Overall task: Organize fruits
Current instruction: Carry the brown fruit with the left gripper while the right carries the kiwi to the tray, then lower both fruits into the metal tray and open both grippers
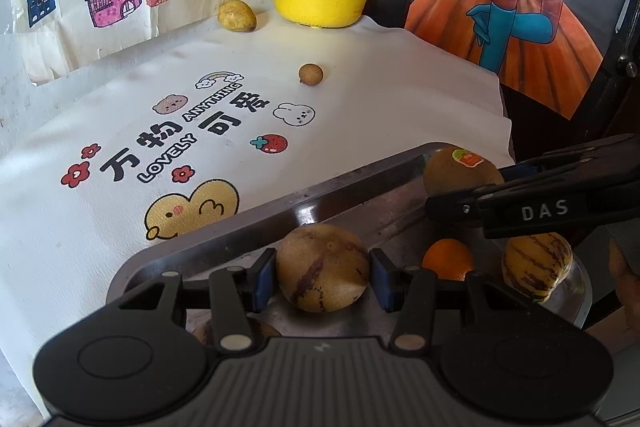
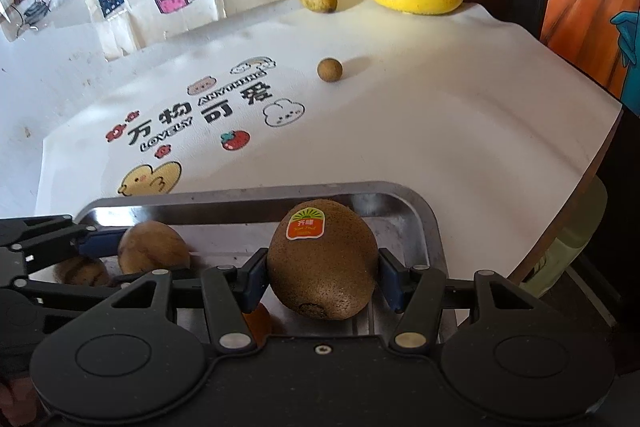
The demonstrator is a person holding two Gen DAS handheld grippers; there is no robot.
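My left gripper (image 1: 323, 269) is shut on a tan pepino melon with purple streaks (image 1: 322, 267), over the steel tray (image 1: 248, 227). My right gripper (image 2: 322, 275) is shut on a brown kiwi with an orange sticker (image 2: 323, 261), over the same tray (image 2: 420, 219). The tray also holds an orange (image 1: 448, 259), a striped yellow pepino (image 1: 536, 265) and another partly hidden under my left gripper. The right gripper and the kiwi (image 1: 460, 171) show in the left wrist view. The left gripper's pepino (image 2: 152, 247) shows in the right wrist view.
On the printed cloth lie a small round brown fruit (image 1: 310, 73) and a yellow-green fruit (image 1: 237, 15). A yellow bowl (image 1: 320, 1) at the back holds a yellow fruit, a jar and a white cup. The table's right edge (image 2: 580, 179) is near the tray.
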